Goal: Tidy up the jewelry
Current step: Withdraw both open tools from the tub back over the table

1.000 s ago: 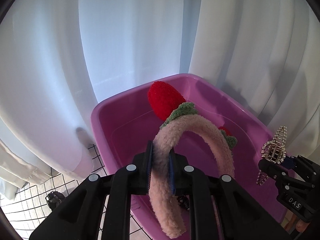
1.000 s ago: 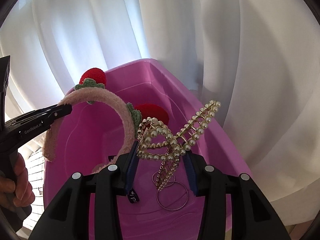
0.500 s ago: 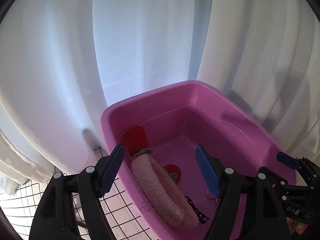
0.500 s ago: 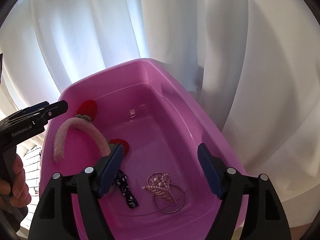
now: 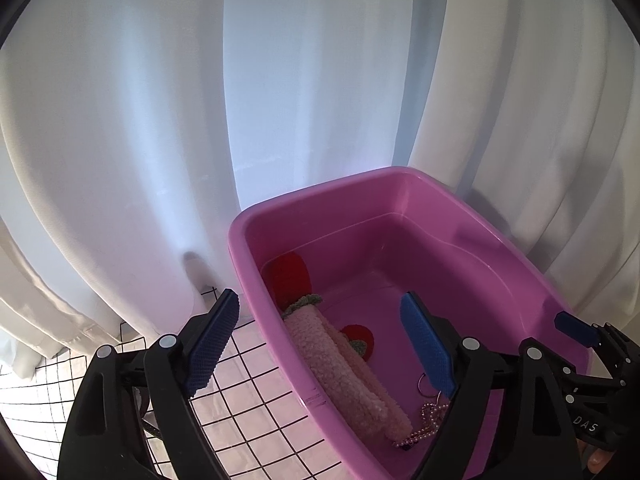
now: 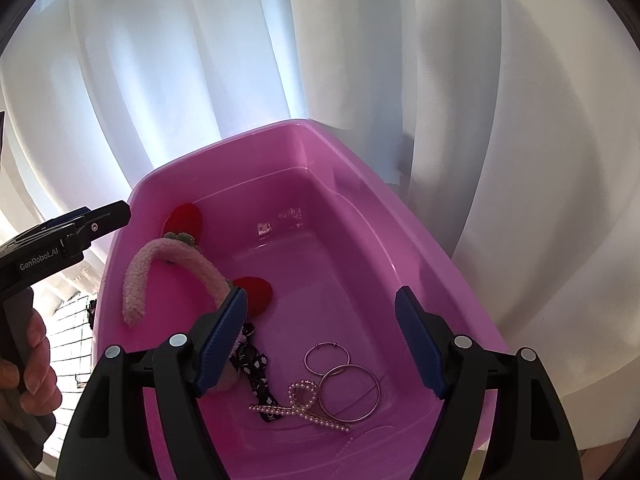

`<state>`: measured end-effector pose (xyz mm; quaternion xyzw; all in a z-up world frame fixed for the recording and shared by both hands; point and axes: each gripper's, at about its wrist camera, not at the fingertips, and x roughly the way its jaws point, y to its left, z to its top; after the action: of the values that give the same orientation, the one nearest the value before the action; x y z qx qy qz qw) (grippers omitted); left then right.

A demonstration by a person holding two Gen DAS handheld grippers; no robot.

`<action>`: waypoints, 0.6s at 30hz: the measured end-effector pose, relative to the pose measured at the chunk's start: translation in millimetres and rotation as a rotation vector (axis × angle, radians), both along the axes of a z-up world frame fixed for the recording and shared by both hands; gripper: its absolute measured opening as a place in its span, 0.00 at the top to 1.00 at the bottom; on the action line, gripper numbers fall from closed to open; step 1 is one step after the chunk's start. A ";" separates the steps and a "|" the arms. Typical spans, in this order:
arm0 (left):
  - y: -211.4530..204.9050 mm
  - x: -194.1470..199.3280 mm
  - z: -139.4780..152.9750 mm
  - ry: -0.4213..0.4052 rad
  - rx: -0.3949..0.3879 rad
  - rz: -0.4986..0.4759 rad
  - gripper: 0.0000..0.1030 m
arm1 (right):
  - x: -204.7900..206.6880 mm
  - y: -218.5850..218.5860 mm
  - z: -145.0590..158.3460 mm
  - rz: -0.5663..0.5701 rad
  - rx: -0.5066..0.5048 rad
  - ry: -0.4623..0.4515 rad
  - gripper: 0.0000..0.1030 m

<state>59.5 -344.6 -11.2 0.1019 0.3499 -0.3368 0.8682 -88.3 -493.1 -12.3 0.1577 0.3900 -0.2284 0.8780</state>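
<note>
White pleated curtains [image 5: 168,128] glow with daylight behind; pale tiled floor [image 5: 248,400] under a black wire grid [image 5: 224,420].

Pink plastic tub [image 6: 420,248], rectangular w/ rounded corners, sits in front of white curtain. Fuzzy pink headband [image 6: 168,264] lies inside along left wall, arched, w/ two red strawberry puffs [image 6: 256,289] and green crochet leaves. From left wrist view the headband [image 5: 340,368] runs along the near-left wall. Black ribbon w/ white print [image 6: 256,368] lies on tub floor near headband's end. Pearl hair clip [image 6: 304,404] lies flat beside it, overlapping ribbon's end. Two thin metal hoops [image 6: 348,388] lie flat, touching the clip; smaller one behind larger.
</note>
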 end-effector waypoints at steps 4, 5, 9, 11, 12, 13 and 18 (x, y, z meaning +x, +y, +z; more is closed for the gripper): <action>9.4 -1.2 3.6 -0.001 -0.004 0.013 0.20 | 2.0 3.7 -0.2 0.004 0.006 -0.001 0.29; 12.2 -1.4 4.3 -0.002 -0.006 0.017 0.19 | 3.0 4.6 -0.2 0.005 0.009 -0.003 0.29; 26.4 -1.5 8.2 -0.001 -0.019 0.036 0.18 | 4.5 12.9 3.3 0.016 0.009 -0.008 0.29; 35.7 -1.1 11.4 0.001 -0.025 0.048 0.15 | 5.3 18.5 5.4 0.024 0.006 -0.008 0.29; 40.2 -1.2 12.8 0.004 -0.030 0.052 0.14 | 5.3 21.8 6.8 0.028 0.006 -0.010 0.29; 45.1 -1.2 14.7 0.007 -0.036 0.056 0.12 | 5.5 25.0 8.3 0.032 0.007 -0.014 0.29; 70.6 -4.0 25.0 -0.009 -0.052 0.089 0.08 | 8.3 46.2 17.4 0.067 0.008 -0.031 0.29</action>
<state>55.5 -274.0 13.8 0.0654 0.3411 -0.3062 0.8863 -80.0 -446.9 5.1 0.1514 0.3823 -0.1948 0.8905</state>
